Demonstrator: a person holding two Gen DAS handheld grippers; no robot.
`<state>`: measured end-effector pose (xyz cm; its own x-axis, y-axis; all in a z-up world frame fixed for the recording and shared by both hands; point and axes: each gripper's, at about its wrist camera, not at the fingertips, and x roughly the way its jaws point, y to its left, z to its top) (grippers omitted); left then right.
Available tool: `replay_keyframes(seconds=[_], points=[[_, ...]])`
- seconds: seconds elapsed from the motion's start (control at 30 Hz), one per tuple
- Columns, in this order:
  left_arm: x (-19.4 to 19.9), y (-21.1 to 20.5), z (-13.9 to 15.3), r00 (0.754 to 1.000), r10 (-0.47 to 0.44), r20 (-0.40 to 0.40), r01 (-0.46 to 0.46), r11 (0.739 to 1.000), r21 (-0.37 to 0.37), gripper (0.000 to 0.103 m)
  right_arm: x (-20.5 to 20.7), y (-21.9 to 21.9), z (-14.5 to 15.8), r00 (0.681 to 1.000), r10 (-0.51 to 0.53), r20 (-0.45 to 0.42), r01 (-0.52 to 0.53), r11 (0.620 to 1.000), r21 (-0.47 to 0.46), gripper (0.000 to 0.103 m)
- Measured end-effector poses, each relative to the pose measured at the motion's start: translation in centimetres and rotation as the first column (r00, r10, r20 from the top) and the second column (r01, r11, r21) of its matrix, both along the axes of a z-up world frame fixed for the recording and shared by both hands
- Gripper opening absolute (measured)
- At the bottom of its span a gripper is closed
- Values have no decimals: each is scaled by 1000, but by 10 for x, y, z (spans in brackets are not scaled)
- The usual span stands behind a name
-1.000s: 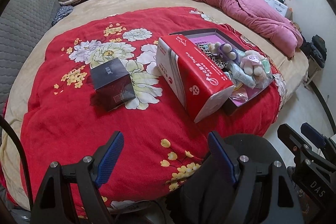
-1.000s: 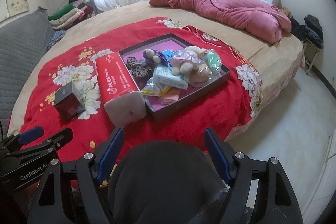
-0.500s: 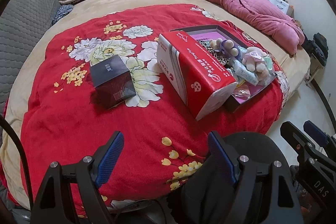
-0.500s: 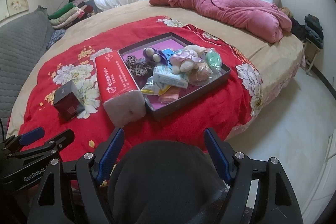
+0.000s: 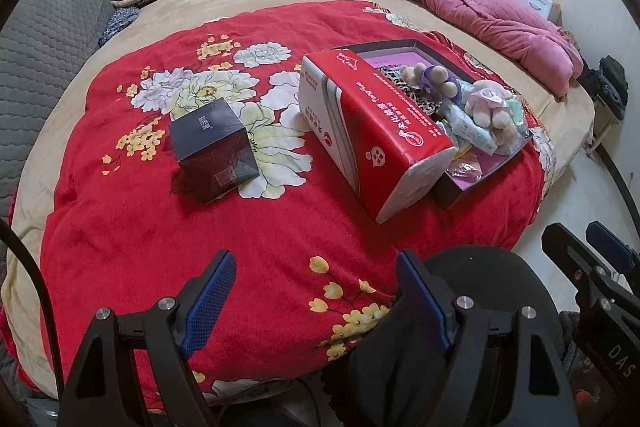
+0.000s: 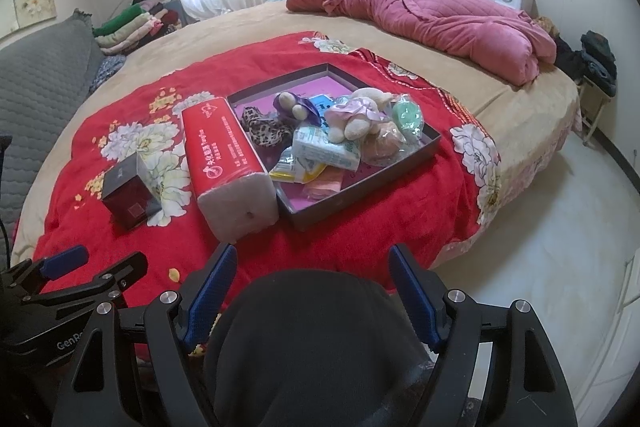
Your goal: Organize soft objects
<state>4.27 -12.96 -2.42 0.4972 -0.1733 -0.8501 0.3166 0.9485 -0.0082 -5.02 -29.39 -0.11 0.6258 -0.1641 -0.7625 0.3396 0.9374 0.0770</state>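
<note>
A dark shallow tray with a purple lining lies on the red floral blanket. It holds a beige plush toy, a purple plush, a leopard-print piece, a tissue packet and a green pack. A long red tissue pack lies against the tray's left side. A dark cube box sits further left. My left gripper and right gripper hover side by side at the bed's near edge, both open and holding nothing.
A black rounded shape, seemingly a clothed knee, lies under the right gripper. A pink quilt is bunched at the far right of the bed. Folded clothes are stacked at the back left beside a grey quilted panel. Pale floor lies on the right.
</note>
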Motion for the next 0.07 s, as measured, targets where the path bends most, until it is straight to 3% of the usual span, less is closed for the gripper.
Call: replay_keyframes(seconds=[0.07], points=[[0, 0, -1, 1000, -5, -6, 5, 1000, -1, 81, 0, 0, 0, 1000, 0, 0, 0, 1000, 1, 79]])
